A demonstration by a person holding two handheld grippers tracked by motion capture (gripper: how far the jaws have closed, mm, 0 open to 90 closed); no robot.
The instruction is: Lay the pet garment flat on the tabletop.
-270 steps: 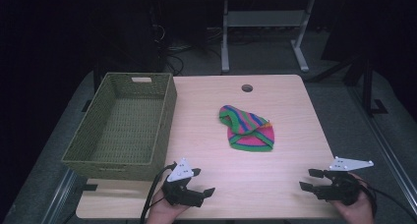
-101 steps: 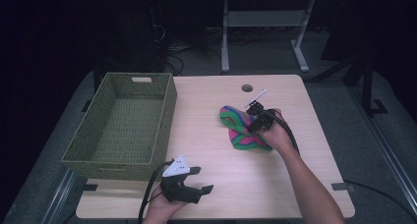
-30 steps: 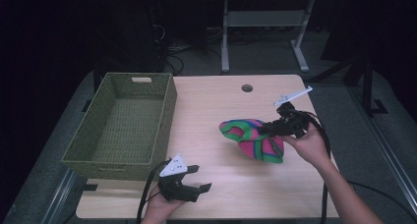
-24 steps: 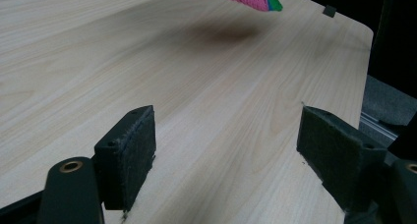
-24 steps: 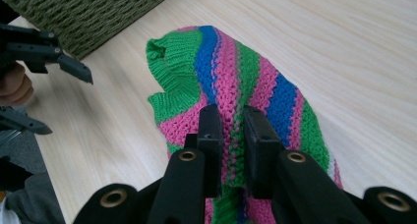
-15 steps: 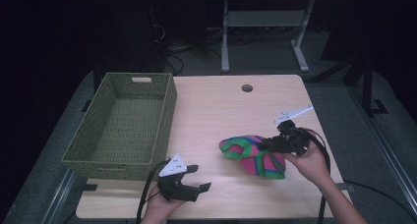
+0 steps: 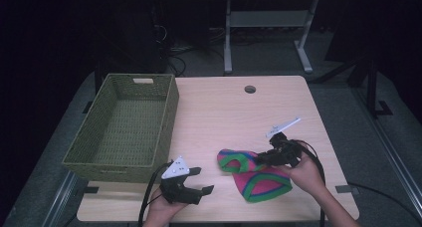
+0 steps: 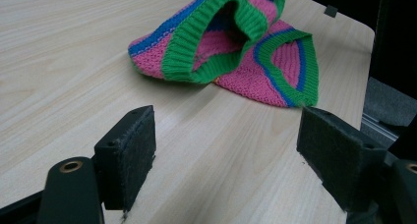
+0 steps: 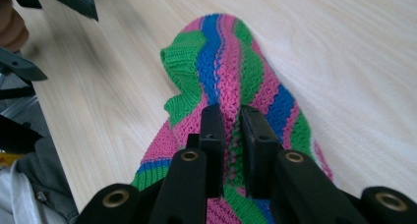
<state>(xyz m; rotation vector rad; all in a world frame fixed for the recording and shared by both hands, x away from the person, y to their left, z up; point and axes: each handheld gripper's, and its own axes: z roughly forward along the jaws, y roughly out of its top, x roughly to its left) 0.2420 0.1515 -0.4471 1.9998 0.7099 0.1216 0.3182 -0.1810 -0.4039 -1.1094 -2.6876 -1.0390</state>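
Observation:
A knitted hat (image 7: 251,176) striped pink, green and blue lies near the table's front edge, right of centre. My right gripper (image 7: 266,156) is shut on a fold of the hat (image 9: 231,76), with knit pinched between its jaws (image 9: 230,130). My left gripper (image 7: 203,181) rests at the front edge, left of the hat, with jaws wide open and nothing between them. In the left gripper view the hat (image 8: 236,52) lies just ahead of the open pads (image 8: 130,155), its green ribbed opening facing me.
A green woven basket (image 7: 127,125) stands empty on the table's left side. A round cable hole (image 7: 250,89) sits near the far edge. Bare wood (image 7: 224,117) lies between the basket and the hat. A metal frame (image 7: 263,23) stands behind the table.
My right gripper has dragged the hat from the table's right middle toward the front edge and leftward, closer to the left gripper. The left gripper has stayed in place, open.

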